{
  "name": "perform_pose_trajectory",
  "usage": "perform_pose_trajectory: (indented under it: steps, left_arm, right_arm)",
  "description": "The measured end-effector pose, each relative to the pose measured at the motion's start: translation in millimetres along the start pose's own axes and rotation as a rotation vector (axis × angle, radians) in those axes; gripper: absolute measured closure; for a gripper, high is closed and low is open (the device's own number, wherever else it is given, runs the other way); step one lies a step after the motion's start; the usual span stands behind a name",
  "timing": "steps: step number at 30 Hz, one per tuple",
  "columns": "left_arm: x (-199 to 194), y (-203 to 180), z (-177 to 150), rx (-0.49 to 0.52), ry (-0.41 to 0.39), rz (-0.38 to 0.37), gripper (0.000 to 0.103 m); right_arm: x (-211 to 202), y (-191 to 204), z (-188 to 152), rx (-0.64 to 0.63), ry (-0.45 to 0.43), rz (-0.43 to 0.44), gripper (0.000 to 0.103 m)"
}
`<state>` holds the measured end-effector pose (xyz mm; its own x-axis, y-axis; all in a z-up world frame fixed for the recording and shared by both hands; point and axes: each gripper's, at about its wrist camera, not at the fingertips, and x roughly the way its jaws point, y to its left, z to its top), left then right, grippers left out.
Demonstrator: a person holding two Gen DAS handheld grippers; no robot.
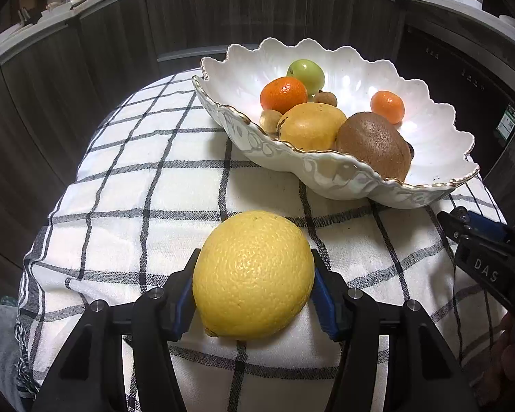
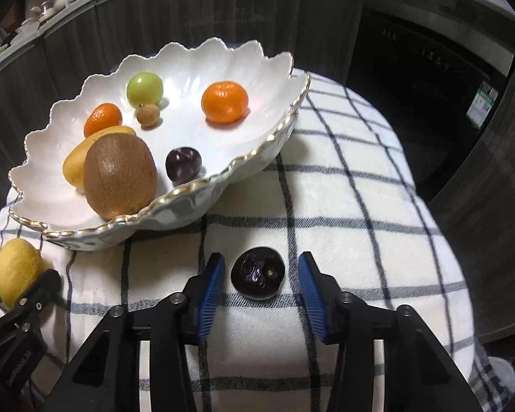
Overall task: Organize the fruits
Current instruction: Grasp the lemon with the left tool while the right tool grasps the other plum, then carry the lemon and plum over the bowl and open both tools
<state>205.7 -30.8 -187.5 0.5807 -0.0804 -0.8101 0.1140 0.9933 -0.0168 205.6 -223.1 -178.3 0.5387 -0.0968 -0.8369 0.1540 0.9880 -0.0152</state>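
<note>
A big yellow lemon (image 1: 254,274) lies on the checked cloth, and my left gripper (image 1: 255,257) is shut on it, its blue pads against both sides. The same lemon (image 2: 15,271) and left gripper (image 2: 27,302) show at the left edge of the right wrist view. A small dark round fruit (image 2: 258,273) rests on the cloth between the fingers of my right gripper (image 2: 261,261), which is open with a gap on each side. Behind both stands a white scalloped bowl (image 1: 326,175) (image 2: 175,213) with a gold rim.
The bowl holds a kiwi (image 2: 120,175), two mandarins (image 2: 225,101), a green fruit (image 2: 144,89), a yellow fruit (image 1: 310,125), a dark plum (image 2: 183,164) and small brown fruits. Dark cabinet fronts (image 1: 223,13) curve behind the small cloth-covered table (image 2: 343,189). My right gripper (image 1: 480,250) enters at the right.
</note>
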Motion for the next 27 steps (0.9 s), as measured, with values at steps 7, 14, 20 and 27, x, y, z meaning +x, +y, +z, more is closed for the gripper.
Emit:
perform_pose_trajectory:
  steps: [7, 14, 20, 27]
  left_arm:
    - [-3, -1, 1, -0.002, -0.008, -0.006, 0.047]
    - [-15, -2, 6, 0.001, -0.038, -0.013, 0.047]
    - [-29, -2, 9, 0.004, -0.068, -0.014, 0.047]
    - [-50, -2, 16, 0.003, -0.12, -0.02, 0.047]
  right_arm:
    - [-1, 3, 1, -0.01, -0.003, 0.026, 0.072]
    - [-15, 4, 2, -0.007, -0.024, 0.037, 0.072]
    - [-30, 5, 1, -0.012, -0.046, 0.044, 0.072]
    - [-53, 6, 6, -0.016, -0.089, 0.045, 0.073]
